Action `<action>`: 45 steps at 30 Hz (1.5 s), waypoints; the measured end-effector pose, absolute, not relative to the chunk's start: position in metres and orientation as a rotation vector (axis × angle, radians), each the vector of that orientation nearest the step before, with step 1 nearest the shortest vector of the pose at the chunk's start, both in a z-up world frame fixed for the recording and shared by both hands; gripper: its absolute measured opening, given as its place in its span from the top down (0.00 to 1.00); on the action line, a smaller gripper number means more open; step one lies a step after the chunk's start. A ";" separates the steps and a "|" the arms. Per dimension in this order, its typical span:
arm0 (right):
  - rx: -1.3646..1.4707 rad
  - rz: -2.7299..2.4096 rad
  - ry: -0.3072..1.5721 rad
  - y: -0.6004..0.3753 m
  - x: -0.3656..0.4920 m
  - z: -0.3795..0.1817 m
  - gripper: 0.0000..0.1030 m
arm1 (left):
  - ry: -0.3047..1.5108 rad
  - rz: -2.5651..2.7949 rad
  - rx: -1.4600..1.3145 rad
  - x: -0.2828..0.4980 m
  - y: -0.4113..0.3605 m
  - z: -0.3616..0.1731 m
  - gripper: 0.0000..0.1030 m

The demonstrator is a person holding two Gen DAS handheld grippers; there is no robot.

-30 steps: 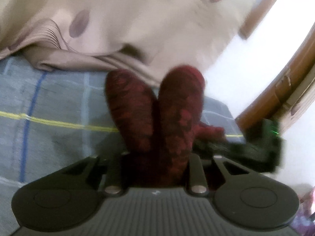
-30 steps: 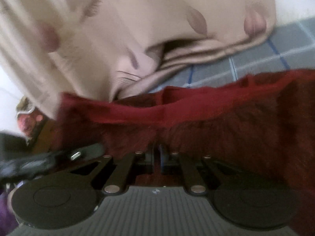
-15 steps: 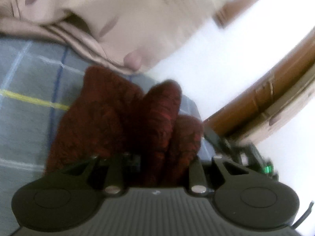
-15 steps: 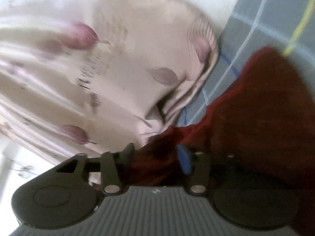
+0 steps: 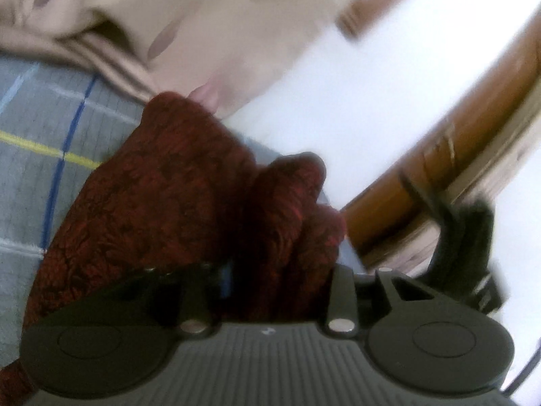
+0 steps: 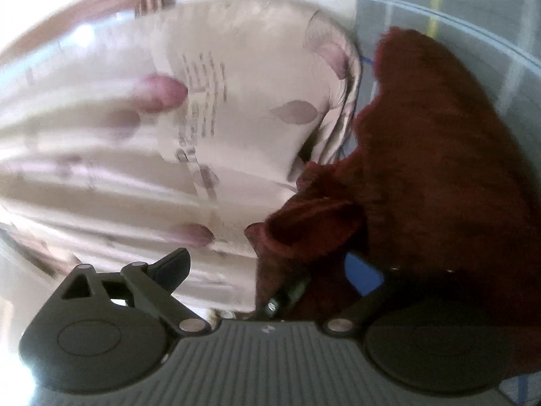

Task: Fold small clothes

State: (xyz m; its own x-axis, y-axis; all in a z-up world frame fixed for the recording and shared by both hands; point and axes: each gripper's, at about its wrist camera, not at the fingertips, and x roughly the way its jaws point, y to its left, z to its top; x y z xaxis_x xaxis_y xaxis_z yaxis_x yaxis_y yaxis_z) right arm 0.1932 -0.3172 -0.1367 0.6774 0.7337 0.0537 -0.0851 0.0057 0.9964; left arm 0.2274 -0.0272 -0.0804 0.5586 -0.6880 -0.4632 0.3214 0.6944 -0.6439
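A small dark red fuzzy garment [image 5: 162, 186] lies bunched on a grey checked bed cover [image 5: 37, 135]. My left gripper [image 5: 274, 280] has its jaws apart with folds of the red cloth bulging between them. In the right wrist view the same garment [image 6: 439, 155] fills the right side. My right gripper [image 6: 270, 270] is open wide; a red fold sits between the fingers, its blue pad [image 6: 363, 275] showing, and cloth drapes over the right finger. The fingertips are mostly hidden.
A beige blanket with pink leaf print [image 6: 169, 135] is heaped beyond the garment, also in the left wrist view [image 5: 169, 23]. A brown wooden frame [image 5: 456, 155] and white wall [image 5: 338, 108] stand right. The other gripper's dark body [image 5: 463, 237] shows there.
My right gripper has opened from shut on the red cloth to wide apart and has rolled. The left view swung right; the garment has bunched and spread to the left.
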 end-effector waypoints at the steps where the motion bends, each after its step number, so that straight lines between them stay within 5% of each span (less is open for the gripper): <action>1: 1.375 0.691 0.615 -0.315 0.196 -0.127 0.05 | 0.741 -0.625 -0.494 0.222 -0.033 -0.080 0.57; 5: 1.159 0.647 0.738 -0.300 0.217 -0.093 0.07 | 0.637 -0.642 -0.347 0.200 -0.062 -0.077 0.18; 9: 0.959 0.590 0.838 -0.288 0.232 -0.069 0.14 | 0.591 -0.618 -0.235 0.191 -0.086 -0.081 0.11; 12: 0.802 0.552 0.890 -0.279 0.238 -0.063 0.41 | 0.586 -0.617 -0.263 0.191 -0.083 -0.086 0.11; 13: 0.753 0.540 0.906 -0.276 0.241 -0.064 0.59 | 0.592 -0.623 -0.260 0.190 -0.082 -0.086 0.11; 16: 0.681 0.524 0.914 -0.279 0.245 -0.073 0.69 | 0.602 -0.641 -0.294 0.179 -0.072 -0.077 0.11; 23: 0.703 0.569 0.800 -0.304 0.236 -0.080 0.74 | 0.600 -0.655 -0.594 0.145 0.004 -0.023 0.11; 29: 0.691 0.584 0.702 -0.322 0.243 -0.060 0.75 | 0.579 -0.519 -0.532 0.150 0.049 -0.027 0.05; 37: 0.724 0.534 0.625 -0.372 0.267 -0.056 0.76 | 0.654 -0.655 -0.431 0.151 -0.018 -0.064 0.05; 45: 0.880 0.483 0.639 -0.401 0.295 -0.139 0.69 | 0.733 -0.686 -0.348 0.157 -0.062 -0.092 0.02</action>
State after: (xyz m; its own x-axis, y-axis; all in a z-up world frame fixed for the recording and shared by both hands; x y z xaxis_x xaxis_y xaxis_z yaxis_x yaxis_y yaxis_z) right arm 0.2948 -0.4010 -0.1385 0.7154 0.6261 -0.3102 -0.1270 0.5530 0.8234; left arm 0.1571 -0.0617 -0.0918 0.5418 -0.6798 -0.4942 0.4479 0.7311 -0.5146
